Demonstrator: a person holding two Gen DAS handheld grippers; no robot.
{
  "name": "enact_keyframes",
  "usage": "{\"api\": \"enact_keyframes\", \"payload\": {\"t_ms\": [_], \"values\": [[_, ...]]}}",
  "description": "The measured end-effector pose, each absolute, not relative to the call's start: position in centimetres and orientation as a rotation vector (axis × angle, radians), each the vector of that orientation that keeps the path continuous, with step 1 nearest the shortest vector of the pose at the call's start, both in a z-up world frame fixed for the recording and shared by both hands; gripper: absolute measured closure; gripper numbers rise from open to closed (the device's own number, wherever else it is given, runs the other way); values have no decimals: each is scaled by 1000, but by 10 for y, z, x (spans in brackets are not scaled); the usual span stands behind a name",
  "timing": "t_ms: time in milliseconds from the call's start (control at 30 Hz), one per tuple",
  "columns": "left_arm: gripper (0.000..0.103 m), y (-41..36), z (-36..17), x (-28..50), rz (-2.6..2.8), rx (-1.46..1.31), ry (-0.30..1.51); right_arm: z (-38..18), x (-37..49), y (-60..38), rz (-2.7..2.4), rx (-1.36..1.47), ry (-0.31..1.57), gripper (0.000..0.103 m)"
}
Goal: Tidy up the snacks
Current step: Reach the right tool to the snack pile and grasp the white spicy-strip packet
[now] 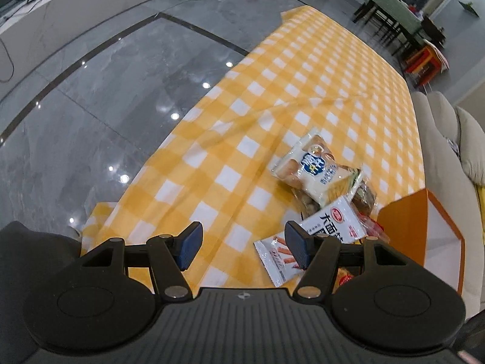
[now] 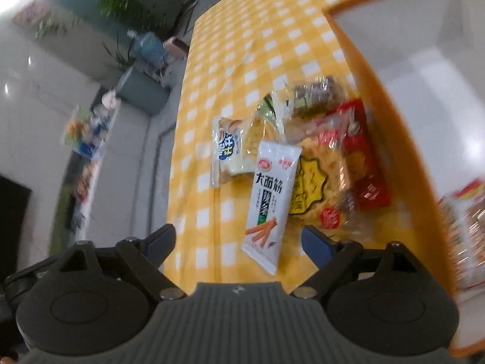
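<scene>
Both claws empty, jaws wide: left claw (image 1: 242, 247), right claw (image 2: 239, 242). Snack pile sits on checkered table (image 2: 242, 45), touching orange box (image 2: 376, 91). White stick-snack packet (image 2: 269, 203) lies on top, long axis running toward right claw, slightly tilted. Risk: slick overlapping wrappers, so pinch could drag neighbour or slip off.

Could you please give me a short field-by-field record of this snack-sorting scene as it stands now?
surface: yellow checked tablecloth
container: orange box, white inside, beside the snacks, one packet already in it
snack pile: white stick-snack packet on top; bread packet; red packet; yellow crisps packet
left gripper: open, empty
right gripper: open, empty, over the white packet
</scene>
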State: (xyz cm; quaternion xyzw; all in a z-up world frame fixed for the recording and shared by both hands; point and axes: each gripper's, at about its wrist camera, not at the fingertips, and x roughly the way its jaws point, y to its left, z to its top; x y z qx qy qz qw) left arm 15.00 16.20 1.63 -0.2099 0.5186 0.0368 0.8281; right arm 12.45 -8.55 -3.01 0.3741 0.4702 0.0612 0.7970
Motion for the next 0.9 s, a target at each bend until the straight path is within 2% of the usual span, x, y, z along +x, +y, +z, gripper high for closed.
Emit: {"api": "enact_keyframes", "payload": {"t_ms": [167, 333, 400, 533, 633, 900], "values": [[30, 169, 6, 154, 56, -535, 1120, -63, 130, -77, 103, 856, 1040, 29], [30, 164, 3, 155, 80, -482, 1135, -85, 132, -72, 76, 861, 1045, 44], [30, 163, 1, 156, 86, -475, 1143, -93, 132, -70, 67, 874, 1041, 58], [30, 164, -3, 158, 93, -479, 1157, -100, 130, -66, 74, 875, 1018, 72], [30, 163, -5, 159, 92, -477, 1166, -105, 130, -68, 66, 864, 1005, 90], [30, 159, -3, 157, 88, -466, 1167, -93, 128, -70, 124, 791, 964, 95]]}}
